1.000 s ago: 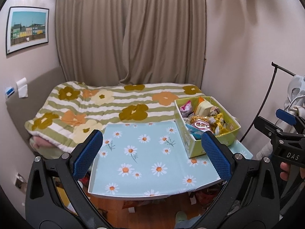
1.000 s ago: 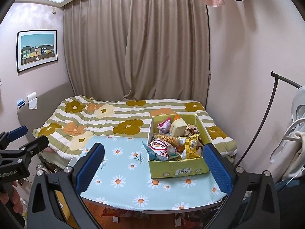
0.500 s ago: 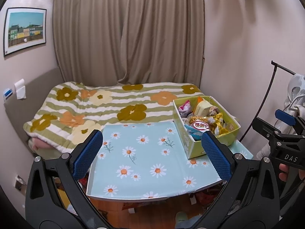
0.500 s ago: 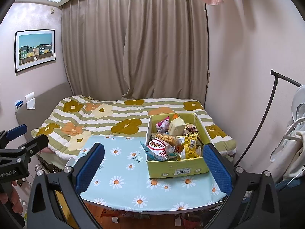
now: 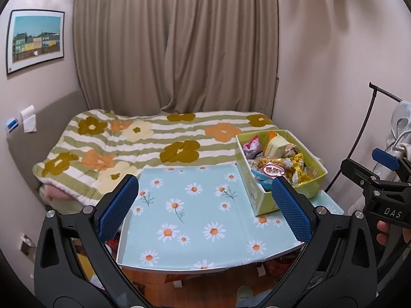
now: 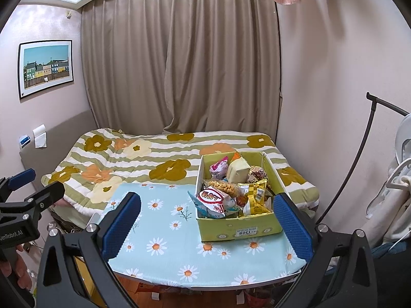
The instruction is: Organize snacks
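Observation:
A yellow-green cardboard box (image 6: pixel 239 231) (image 5: pixel 259 202) heaped with several snack packets (image 6: pixel 218 200) (image 5: pixel 274 170) stands at the right end of a small table with a blue daisy cloth (image 6: pixel 164 231) (image 5: pixel 195 220). Both grippers hover in front of the table's near edge, well short of the box. My left gripper (image 5: pixel 205 211) is open with nothing between its blue pads. My right gripper (image 6: pixel 206 223) is open and empty too. Each gripper appears at the edge of the other's view, with a hand on it.
A bed with a striped flower quilt (image 6: pixel 159 159) lies directly behind the table. Curtains (image 6: pixel 179 64) hang at the back, and a wall stands close on the right. A black rack with white clothes (image 6: pixel 395 179) stands at the right. Clutter lies on the wooden floor under the table.
Both views have shifted slightly; the table and box sit a little further from the cameras. Both grippers stay open and nothing on the table has moved.

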Demonstrator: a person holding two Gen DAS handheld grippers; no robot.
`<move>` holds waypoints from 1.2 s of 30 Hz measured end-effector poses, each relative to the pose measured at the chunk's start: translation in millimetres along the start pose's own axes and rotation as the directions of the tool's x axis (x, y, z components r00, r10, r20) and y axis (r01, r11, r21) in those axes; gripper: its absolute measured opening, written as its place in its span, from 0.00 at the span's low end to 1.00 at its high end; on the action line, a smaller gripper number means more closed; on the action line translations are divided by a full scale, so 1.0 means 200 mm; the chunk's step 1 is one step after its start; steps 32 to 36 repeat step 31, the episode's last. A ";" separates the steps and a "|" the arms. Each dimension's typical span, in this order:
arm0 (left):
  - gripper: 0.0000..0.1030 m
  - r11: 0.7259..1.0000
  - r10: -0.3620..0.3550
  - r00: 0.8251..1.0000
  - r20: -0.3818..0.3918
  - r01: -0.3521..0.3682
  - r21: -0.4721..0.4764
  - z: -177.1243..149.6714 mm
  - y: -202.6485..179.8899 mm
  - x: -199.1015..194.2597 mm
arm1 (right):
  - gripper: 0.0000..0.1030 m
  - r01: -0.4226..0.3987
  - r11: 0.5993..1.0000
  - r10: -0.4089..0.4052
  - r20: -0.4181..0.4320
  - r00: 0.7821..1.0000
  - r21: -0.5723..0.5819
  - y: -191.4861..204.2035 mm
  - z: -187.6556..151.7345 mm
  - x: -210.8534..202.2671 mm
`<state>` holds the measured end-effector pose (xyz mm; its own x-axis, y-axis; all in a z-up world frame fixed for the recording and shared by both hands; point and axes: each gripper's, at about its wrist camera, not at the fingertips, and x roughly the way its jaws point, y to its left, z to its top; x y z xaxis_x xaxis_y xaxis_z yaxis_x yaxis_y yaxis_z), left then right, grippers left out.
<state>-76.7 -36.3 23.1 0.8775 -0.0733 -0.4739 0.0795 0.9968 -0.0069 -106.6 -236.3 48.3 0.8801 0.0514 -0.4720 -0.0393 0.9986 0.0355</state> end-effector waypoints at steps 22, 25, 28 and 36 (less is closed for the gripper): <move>0.99 1.000 0.010 1.000 -0.004 -0.010 -0.003 -0.02 0.03 0.02 | 1.00 0.001 1.000 -0.001 -0.001 1.000 0.003 -0.01 -0.02 0.02; 0.99 1.000 0.000 1.000 -0.018 0.000 -0.011 -0.03 0.03 0.04 | 1.00 0.002 1.000 -0.002 -0.002 1.000 0.002 -0.01 -0.02 0.02; 0.99 1.000 -0.005 0.999 -0.037 0.005 -0.009 -0.04 0.03 0.08 | 1.00 0.000 1.000 0.000 -0.008 1.000 0.001 -0.01 -0.03 0.04; 0.99 1.000 0.005 0.999 -0.039 -0.006 -0.012 -0.04 0.03 0.12 | 1.00 -0.005 1.000 0.005 -0.025 1.000 -0.004 0.00 -0.02 0.08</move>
